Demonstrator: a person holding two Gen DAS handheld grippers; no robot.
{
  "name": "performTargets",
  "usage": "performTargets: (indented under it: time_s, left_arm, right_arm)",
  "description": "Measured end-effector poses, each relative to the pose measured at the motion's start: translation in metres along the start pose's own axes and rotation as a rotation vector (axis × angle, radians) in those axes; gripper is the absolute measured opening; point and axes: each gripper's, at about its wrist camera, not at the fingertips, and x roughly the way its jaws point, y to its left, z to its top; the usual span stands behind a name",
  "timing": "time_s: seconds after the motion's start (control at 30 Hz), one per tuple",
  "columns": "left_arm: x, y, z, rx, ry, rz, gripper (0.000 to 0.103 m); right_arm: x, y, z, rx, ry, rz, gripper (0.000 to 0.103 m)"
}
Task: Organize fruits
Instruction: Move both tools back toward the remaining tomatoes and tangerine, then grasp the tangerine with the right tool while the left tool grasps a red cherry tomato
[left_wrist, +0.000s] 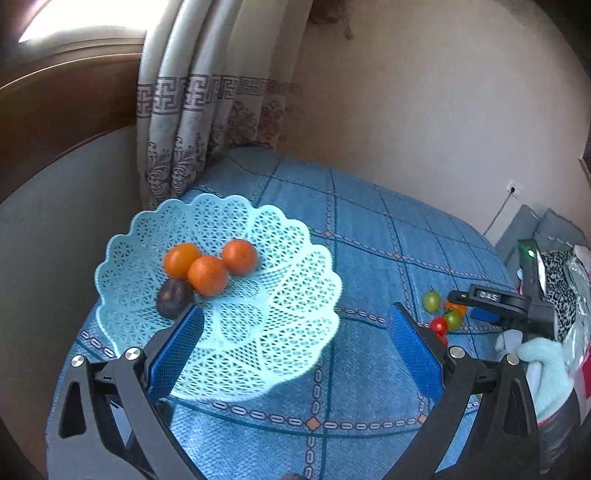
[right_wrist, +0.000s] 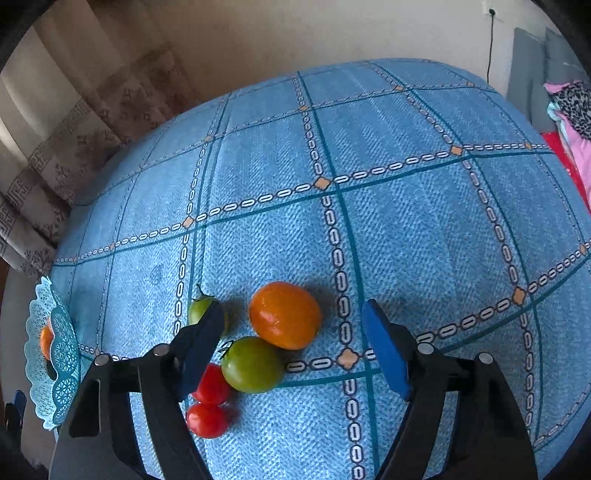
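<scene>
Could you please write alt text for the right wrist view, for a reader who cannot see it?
The open right tongs hover over loose fruit on a blue checked tablecloth: an orange fruit, two green tomatoes and two red tomatoes. A pale blue lattice basket sits at the left edge.

Blue checked tablecloth (right_wrist: 406, 221) covering the table. Beige wall (left_wrist: 424, 110) standing behind, stained dark near the top. Patterned curtain (left_wrist: 184, 129) hanging at left beside a brown wooden window frame (left_wrist: 66, 96); daylight coming in through the window (left_wrist: 81, 18). Wall socket (left_wrist: 512, 189) with cable showing at right, near grey cushions (right_wrist: 532, 70).
</scene>
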Motion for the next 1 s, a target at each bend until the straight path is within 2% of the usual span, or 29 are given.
performTargets:
  time_s: [0.27, 0.57, 0.7, 1.0]
  left_arm:
    - [0.013, -0.036, -0.011, 0.112, 0.032, -0.03, 0.1]
    - [0.041, -0.09, -0.028, 0.265, 0.092, -0.047, 0.1]
    - [0.056, -0.112, -0.036, 0.324, 0.127, -0.061, 0.1]
    - [0.088, -0.146, -0.048, 0.395, 0.173, -0.084, 0.1]
  right_arm:
    - [0.013, 0.008, 0.001, -0.027, 0.011, -0.022, 0.064]
    - [0.014, 0.012, 0.0, -0.063, 0.002, -0.031, 0.045]
    - [0.01, 0.006, -0.002, -0.06, -0.002, -0.012, 0.041]
    - [-0.004, -0.021, -0.007, -0.033, -0.012, 0.033, 0.041]
